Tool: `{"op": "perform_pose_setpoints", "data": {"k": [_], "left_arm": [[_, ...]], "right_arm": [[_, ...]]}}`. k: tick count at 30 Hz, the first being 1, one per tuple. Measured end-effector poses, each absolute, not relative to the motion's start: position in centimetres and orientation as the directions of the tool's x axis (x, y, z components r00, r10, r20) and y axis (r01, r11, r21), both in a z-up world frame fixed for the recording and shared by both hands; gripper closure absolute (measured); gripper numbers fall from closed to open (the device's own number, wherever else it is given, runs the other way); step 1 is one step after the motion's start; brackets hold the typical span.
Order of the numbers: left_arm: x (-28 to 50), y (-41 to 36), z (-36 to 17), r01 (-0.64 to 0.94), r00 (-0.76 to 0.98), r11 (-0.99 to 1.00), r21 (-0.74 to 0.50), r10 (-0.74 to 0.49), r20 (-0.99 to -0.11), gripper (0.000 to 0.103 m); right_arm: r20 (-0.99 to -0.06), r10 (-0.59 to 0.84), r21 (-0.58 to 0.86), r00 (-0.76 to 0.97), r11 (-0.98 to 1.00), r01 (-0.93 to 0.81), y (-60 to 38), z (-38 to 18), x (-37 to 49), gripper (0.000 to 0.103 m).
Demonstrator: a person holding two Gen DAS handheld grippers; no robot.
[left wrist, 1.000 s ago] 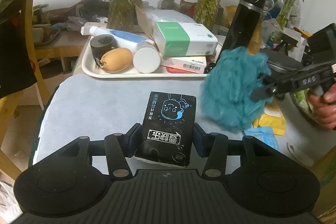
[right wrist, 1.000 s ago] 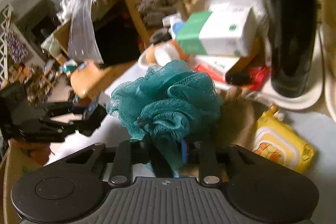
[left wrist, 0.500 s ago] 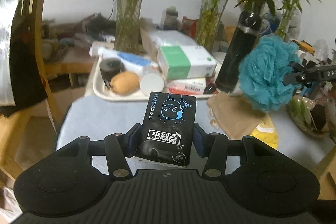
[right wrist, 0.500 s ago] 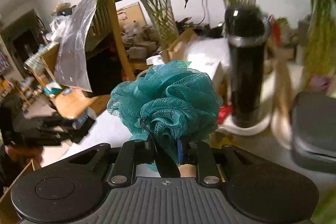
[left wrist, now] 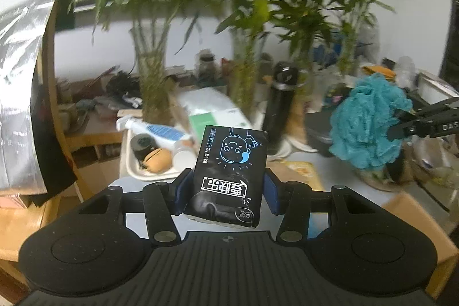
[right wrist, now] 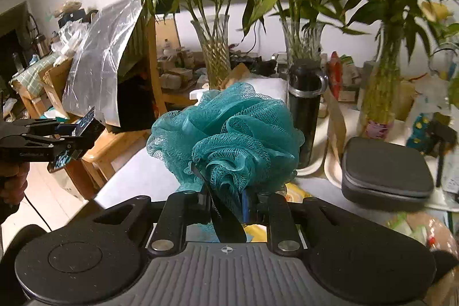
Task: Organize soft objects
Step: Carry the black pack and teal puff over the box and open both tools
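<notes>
My left gripper [left wrist: 226,191] is shut on a black tissue pack [left wrist: 229,171] with a blue cartoon face and holds it up above the table. It also shows in the right wrist view [right wrist: 83,131] at the far left, with the pack edge-on. My right gripper [right wrist: 228,202] is shut on a teal mesh bath pouf [right wrist: 229,139] and holds it in the air. The pouf also shows in the left wrist view [left wrist: 370,122] at the right, above the table's right side.
A white tray [left wrist: 134,174] holds a tube, a black roll, a tan pouch and boxes. A black flask [right wrist: 305,111] stands by glass vases of bamboo [right wrist: 215,62]. A grey case [right wrist: 384,171] lies at the right. A wooden chair with foil [left wrist: 25,93] stands left.
Both grippers have risen well above the table with their loads. The table and tray now look lower and farther. The pouf has moved right and up, away from the tissue pack.
</notes>
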State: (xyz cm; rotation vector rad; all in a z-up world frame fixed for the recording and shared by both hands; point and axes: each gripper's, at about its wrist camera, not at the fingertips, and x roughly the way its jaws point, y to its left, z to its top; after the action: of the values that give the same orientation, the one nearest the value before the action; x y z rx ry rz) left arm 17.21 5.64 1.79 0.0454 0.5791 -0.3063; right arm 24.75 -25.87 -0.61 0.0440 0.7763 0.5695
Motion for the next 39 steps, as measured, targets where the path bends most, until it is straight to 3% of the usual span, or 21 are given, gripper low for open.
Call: {"op": "perform_pose_setpoints", "data": {"k": [10, 23, 25, 27, 39], "left_arm": [[12.1, 0.8, 3.7, 0.48, 0.72, 0.877, -0.002, -0.395, -0.57, 0.053], [11.8, -4.9, -1.5, 0.732, 0.511, 0.681, 0.026, -0.523, -0.683, 0.051], [11.8, -5.1, -1.8, 0.739, 0.497, 0.674, 0.011, -0.533, -0.685, 0.035], [11.4, -5.0, -1.7, 0.734, 0.504, 0.679, 0.001, -0.545, -0.67, 0.027], [8.5, -2.5, 0.5, 0.569, 0.638, 0.822, -0.006, -0.447, -0.627, 0.026]], "right_arm": [[-0.661, 0.488, 0.262, 0.57, 0.862, -0.434, -27.3, 1.7, 17.6, 0.082], [-0.677, 0.477, 0.304, 0.56, 0.875, -0.377, -29.7, 1.7, 11.9, 0.081], [-0.681, 0.471, 0.305, 0.56, 0.878, -0.368, -29.9, 1.5, 11.5, 0.081], [-0.683, 0.469, 0.305, 0.56, 0.88, -0.364, -30.0, 1.3, 11.2, 0.081], [-0.683, 0.458, 0.267, 0.569, 0.882, -0.39, -28.6, 1.3, 10.3, 0.081]]}}
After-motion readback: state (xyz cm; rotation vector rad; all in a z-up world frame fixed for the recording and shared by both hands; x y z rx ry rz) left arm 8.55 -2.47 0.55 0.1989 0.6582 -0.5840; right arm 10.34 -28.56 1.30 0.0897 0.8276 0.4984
